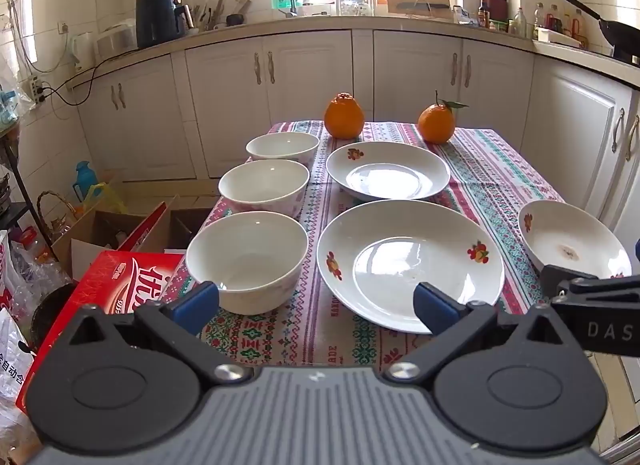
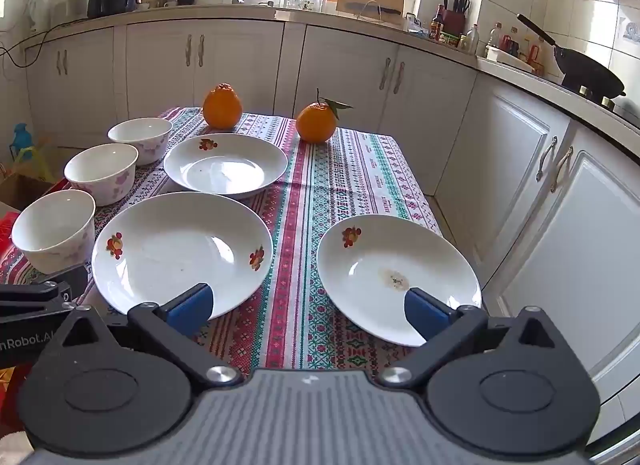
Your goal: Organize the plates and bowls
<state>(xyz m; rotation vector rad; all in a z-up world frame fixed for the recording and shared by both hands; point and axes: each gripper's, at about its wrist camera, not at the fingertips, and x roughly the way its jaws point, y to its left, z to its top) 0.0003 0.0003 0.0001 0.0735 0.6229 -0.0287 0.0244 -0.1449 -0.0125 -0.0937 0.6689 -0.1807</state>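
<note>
Both our wide-open, empty claws, left gripper (image 1: 316,305) and right gripper (image 2: 308,307), hover before slippery, breakable white china plates (image 1: 410,265) and bowls (image 1: 247,261) at 12 o'clock; we'd pinch rims.

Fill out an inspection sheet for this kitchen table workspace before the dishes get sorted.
Surface: patterned tablecloth covers the table.
Job's things: three bowls in a row on the left; three plates, the near middle plate, the far plate, and the right plate with a brownish mark in its centre.
Clutter: two oranges at the far edge.
Grippers: left gripper and right gripper open, empty, above the near table edge.
Cables: a black cable by the left wall.
Surroundings: white cabinets, wok, red box on the floor.
</note>
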